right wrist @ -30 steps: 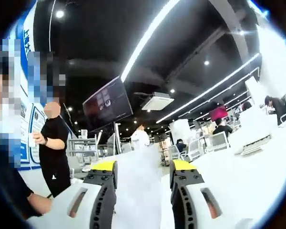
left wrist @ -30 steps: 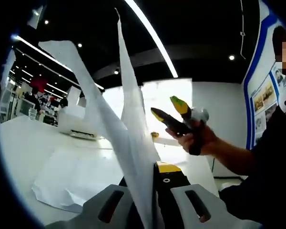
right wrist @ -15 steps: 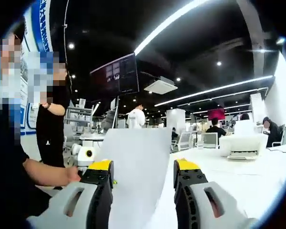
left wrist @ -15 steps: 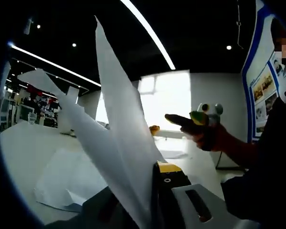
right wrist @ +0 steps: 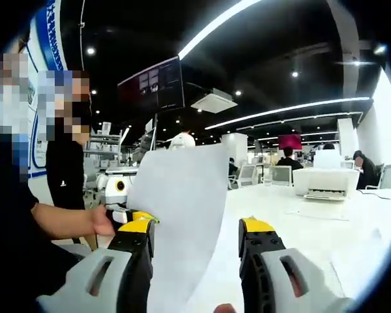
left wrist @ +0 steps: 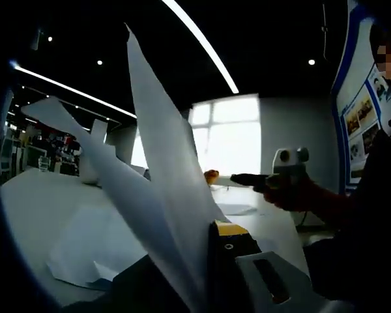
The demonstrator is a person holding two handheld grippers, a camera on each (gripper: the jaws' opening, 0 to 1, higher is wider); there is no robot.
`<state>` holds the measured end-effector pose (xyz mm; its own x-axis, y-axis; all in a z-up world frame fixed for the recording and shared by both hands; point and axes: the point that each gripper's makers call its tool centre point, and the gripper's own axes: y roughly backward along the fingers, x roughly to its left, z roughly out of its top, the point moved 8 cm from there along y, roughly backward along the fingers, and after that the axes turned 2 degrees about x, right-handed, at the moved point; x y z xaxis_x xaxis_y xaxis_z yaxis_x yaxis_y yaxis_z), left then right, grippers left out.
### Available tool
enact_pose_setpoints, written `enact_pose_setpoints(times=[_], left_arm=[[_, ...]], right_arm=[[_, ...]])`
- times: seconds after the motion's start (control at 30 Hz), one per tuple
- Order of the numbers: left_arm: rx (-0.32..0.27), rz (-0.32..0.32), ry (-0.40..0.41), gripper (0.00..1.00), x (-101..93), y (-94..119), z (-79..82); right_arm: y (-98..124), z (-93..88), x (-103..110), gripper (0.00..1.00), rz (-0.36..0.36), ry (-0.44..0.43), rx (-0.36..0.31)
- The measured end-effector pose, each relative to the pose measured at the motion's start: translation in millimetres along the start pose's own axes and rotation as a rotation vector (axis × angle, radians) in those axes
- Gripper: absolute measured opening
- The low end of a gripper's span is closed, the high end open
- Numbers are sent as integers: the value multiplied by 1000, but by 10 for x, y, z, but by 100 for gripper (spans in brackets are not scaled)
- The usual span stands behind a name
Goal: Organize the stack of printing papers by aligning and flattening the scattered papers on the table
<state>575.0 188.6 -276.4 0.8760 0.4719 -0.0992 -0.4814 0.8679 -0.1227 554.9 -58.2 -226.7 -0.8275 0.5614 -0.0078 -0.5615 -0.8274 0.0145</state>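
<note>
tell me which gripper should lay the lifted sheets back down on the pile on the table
Left, probably. The left gripper is shut on the upright sheets, with the paper pile just beside it. The right gripper is open, a sheet only standing between its jaws.

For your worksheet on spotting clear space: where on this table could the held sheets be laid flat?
Bare table lies between the right gripper and the printer. It is crowded by the left gripper, where lifted sheets rise over loose papers.

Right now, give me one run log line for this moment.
left hand-held gripper: shut on raised sheets | right hand-held gripper: open around sheet | loose papers on table
</note>
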Motion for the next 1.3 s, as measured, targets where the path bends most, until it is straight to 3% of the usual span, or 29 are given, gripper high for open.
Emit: enact_pose_setpoints(times=[0.37,0.57,1.07,1.3], left_arm=[[-4,0,3,7,-18,-17,2],[-6,2,4,8,-45,-24,7],[-18,-6,3,8,-57,-16,26],[-19,-7,1,8,-56,-8,30]], right_arm=[[112,-73,6,49,-22,35,28],[241,-31,79,50,-11,34,1],[396,-259,56,53,-49,18,79],[447,-283,77,53,-59,17,85]])
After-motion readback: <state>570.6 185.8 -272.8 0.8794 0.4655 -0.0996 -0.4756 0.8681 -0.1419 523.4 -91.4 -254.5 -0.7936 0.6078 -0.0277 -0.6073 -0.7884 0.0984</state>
